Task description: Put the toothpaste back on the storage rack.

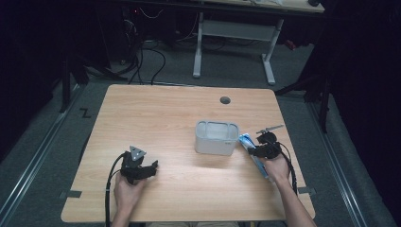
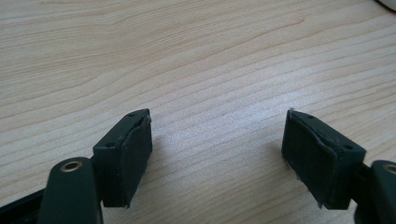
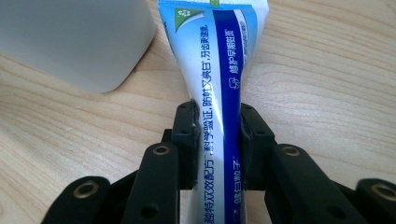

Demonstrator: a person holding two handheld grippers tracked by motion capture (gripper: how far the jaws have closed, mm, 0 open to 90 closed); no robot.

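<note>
A blue and white toothpaste tube (image 3: 219, 70) lies on the wooden table (image 1: 165, 113), with its flat crimped end pointing toward a white plastic bin (image 1: 216, 137). My right gripper (image 3: 218, 140) is shut on the tube's middle, both jaws pressing its sides. In the high view the tube (image 1: 248, 142) lies just right of the bin, under the right gripper (image 1: 263, 149). My left gripper (image 1: 142, 169) rests low over bare wood at the front left. Its jaws stand wide apart in the left gripper view, and this gripper (image 2: 217, 149) holds nothing between them.
The bin's corner (image 3: 74, 42) is close on the tube's left in the right gripper view. A round cable hole (image 1: 225, 100) sits near the table's far edge. A white-legged desk (image 1: 234, 33) and cables stand on the floor beyond.
</note>
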